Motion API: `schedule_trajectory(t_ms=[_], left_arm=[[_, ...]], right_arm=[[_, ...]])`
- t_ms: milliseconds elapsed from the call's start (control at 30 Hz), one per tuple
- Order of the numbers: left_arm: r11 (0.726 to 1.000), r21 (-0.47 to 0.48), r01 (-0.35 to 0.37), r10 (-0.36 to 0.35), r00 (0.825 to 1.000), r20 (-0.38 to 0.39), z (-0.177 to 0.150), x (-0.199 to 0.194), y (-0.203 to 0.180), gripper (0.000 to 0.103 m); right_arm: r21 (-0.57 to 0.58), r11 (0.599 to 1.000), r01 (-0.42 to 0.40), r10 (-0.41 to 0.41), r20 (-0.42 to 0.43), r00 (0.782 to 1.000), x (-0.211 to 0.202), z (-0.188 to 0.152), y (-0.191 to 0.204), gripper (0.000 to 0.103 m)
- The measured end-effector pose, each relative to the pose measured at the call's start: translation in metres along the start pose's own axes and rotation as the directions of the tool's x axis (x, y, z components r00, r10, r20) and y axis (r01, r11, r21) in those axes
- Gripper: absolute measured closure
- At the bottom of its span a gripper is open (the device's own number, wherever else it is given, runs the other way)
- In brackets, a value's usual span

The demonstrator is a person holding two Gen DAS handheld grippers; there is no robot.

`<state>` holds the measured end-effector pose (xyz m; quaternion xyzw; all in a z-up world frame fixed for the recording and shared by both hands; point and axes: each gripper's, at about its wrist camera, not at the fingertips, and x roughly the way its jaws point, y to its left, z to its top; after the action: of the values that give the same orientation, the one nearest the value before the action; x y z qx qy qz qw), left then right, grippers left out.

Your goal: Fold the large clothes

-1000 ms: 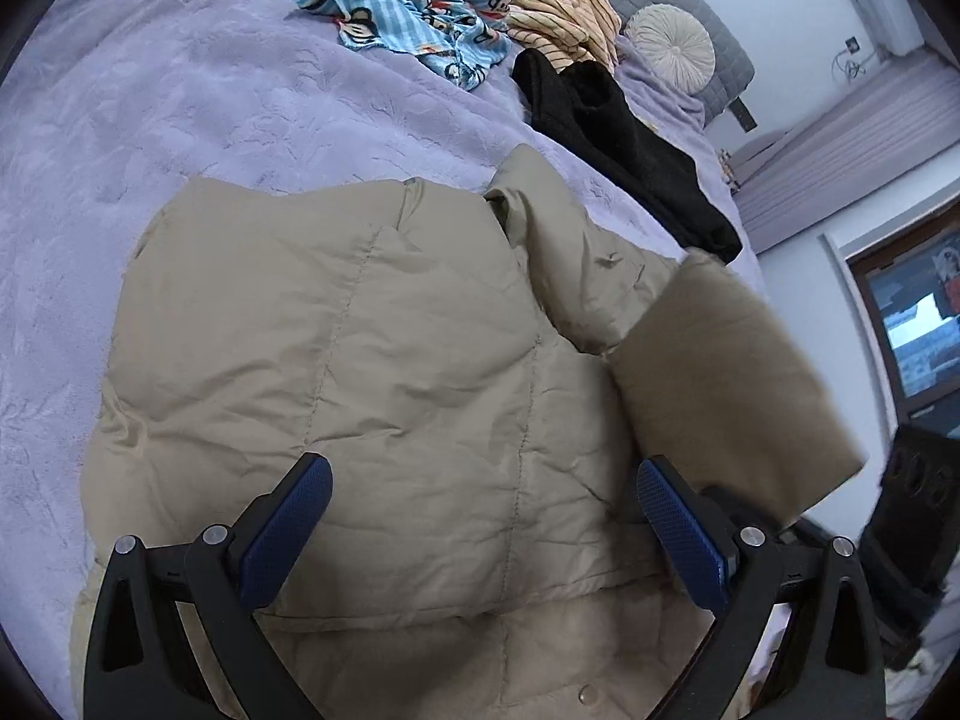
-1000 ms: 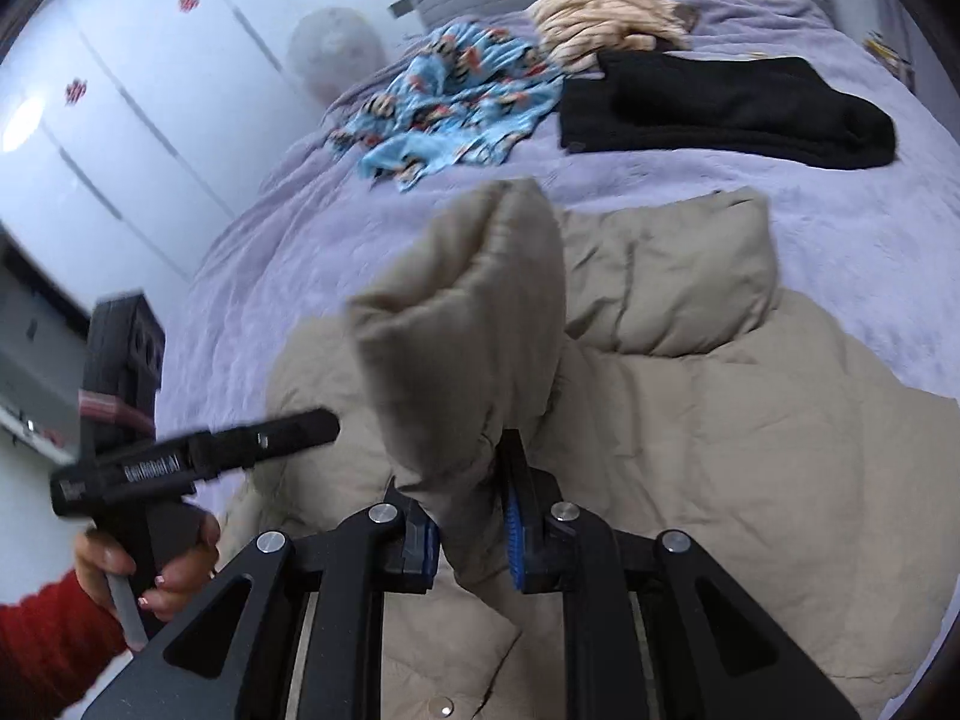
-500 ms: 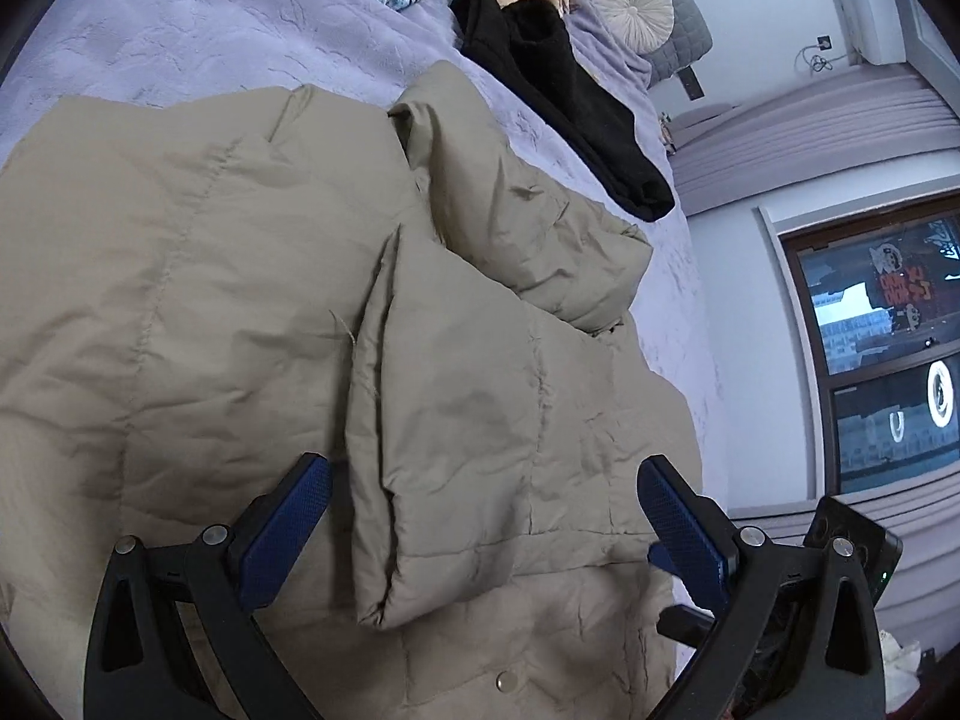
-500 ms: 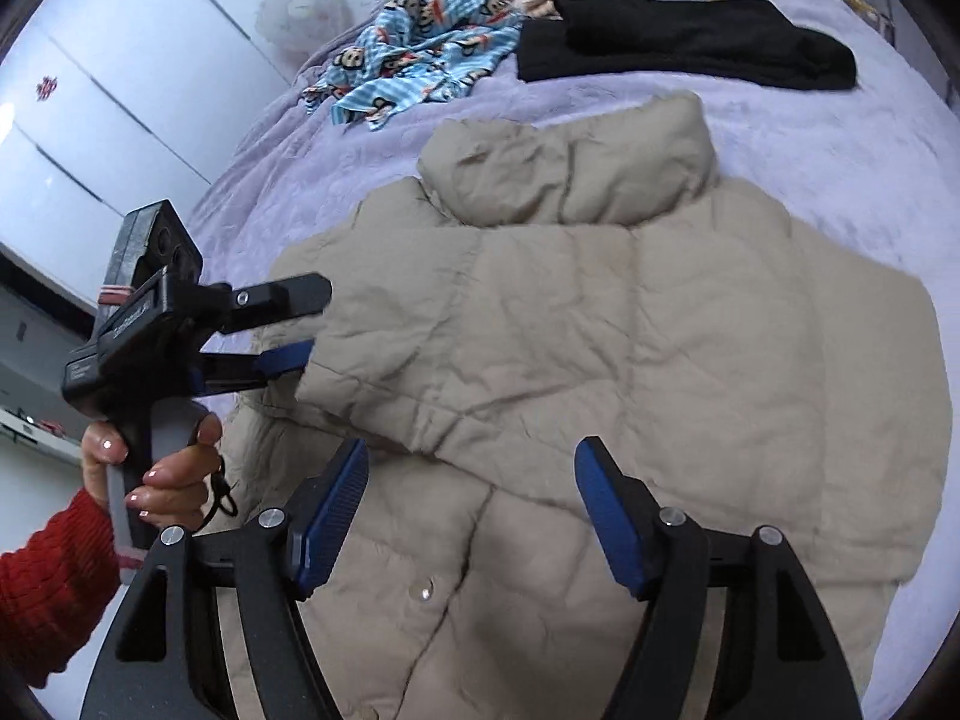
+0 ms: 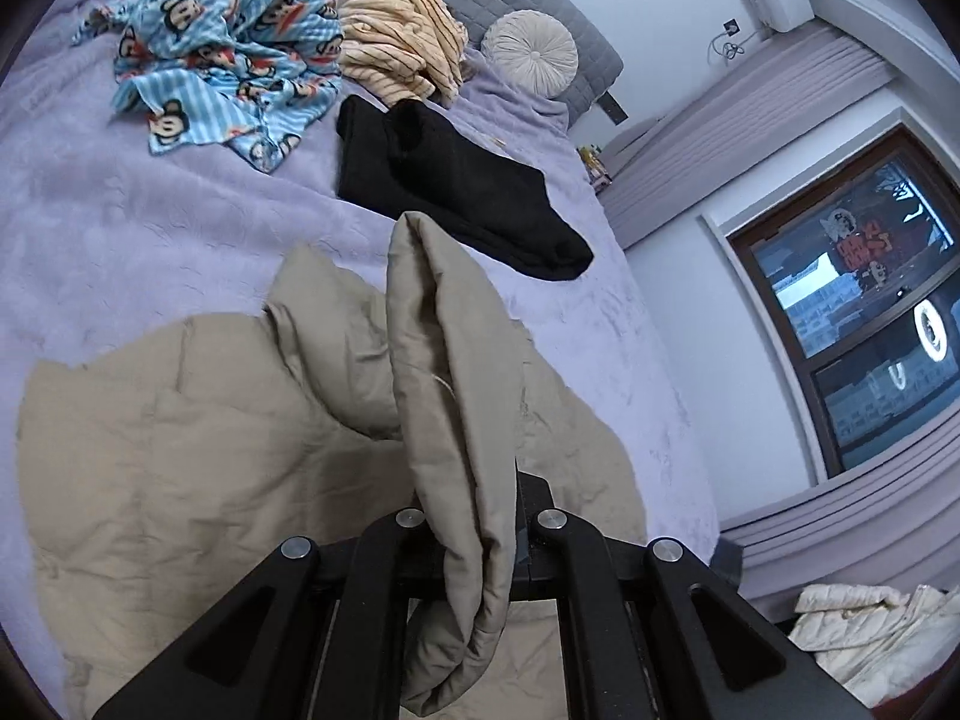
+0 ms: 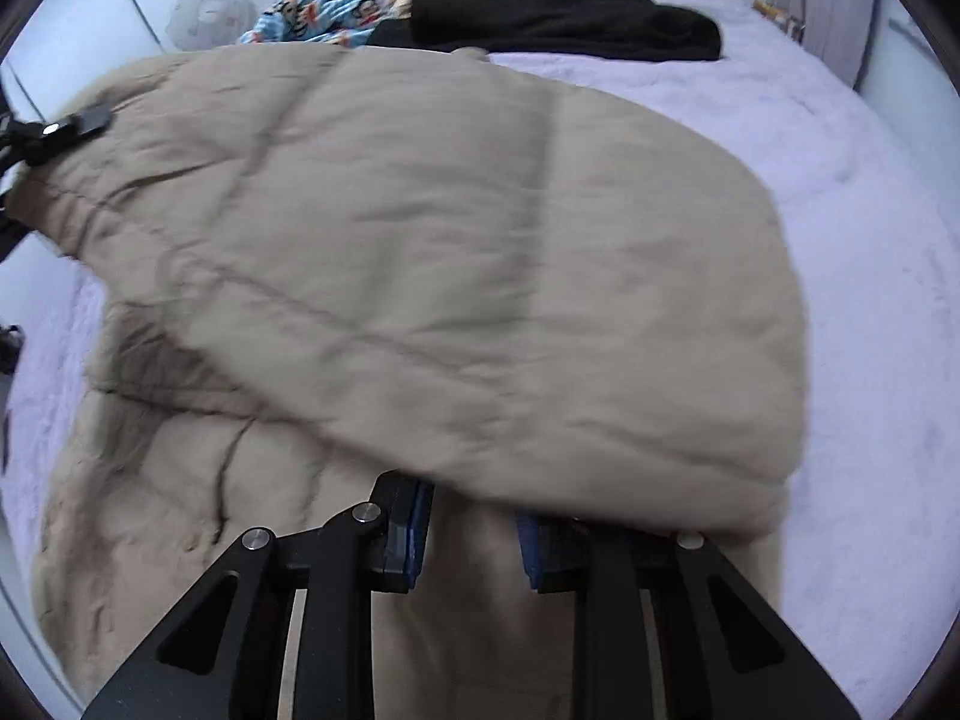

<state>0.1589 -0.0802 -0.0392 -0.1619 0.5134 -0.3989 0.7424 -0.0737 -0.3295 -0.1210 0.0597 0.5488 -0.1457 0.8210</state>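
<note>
A beige padded jacket [image 5: 198,450] lies on the purple bed [image 5: 138,240]. My left gripper [image 5: 474,516] is shut on a thick fold of the jacket, which stands up between the jaws, lifted off the bed. In the right wrist view the jacket [image 6: 420,252] is raised as a wide sheet, blurred. My right gripper [image 6: 471,534] has its jaws close together around the jacket's lower edge; the fabric covers the pads' tips. The left gripper [image 6: 54,132] shows at the far left, at the jacket's edge.
A black garment [image 5: 456,192], a blue cartoon-print garment [image 5: 222,84] and a striped yellow garment [image 5: 402,54] lie at the head of the bed by a round cushion [image 5: 528,54]. A window [image 5: 864,300] is at the right. White clothing [image 5: 870,642] lies on the floor.
Both grippers were open over the flat jacket half a second ago. Now both have closed on its edge and lifted it, raising one half off the bed.
</note>
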Motion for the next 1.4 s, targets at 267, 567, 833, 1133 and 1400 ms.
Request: schedule_trajectory(t_ms=[267, 567, 833, 1133, 1400], left_arm=[[0.973, -0.015, -0.230, 0.220, 0.945, -0.241, -0.072, 0.067, 0.067, 0.095], [0.966, -0.047, -0.254, 0.237, 0.946, -0.222, -0.082, 0.073, 0.079, 0.095], [0.958, -0.026, -0.287, 0.275, 0.936, -0.219, -0.080, 0.072, 0.078, 0.095], [0.945, 0.019, -0.327, 0.324, 0.926, -0.191, -0.073, 0.086, 0.066, 0.095], [0.853, 0.100, -0.512, 0.521, 0.848, -0.103, -0.070, 0.045, 0.054, 0.068]], right_arm=[[0.040, 0.996, 0.078, -0.079, 0.015, 0.997, 0.018, -0.001, -0.063, 0.101], [-0.078, 0.994, 0.082, -0.078, 0.049, 0.996, -0.060, -0.032, -0.042, 0.094], [0.450, 0.873, -0.188, 0.151, 0.118, 0.981, -0.043, 0.022, -0.145, 0.038], [0.416, 0.901, -0.125, 0.143, -0.012, 0.990, 0.037, 0.062, -0.142, 0.069], [0.362, 0.931, -0.041, 0.052, -0.021, 0.998, 0.051, 0.058, -0.137, 0.069]])
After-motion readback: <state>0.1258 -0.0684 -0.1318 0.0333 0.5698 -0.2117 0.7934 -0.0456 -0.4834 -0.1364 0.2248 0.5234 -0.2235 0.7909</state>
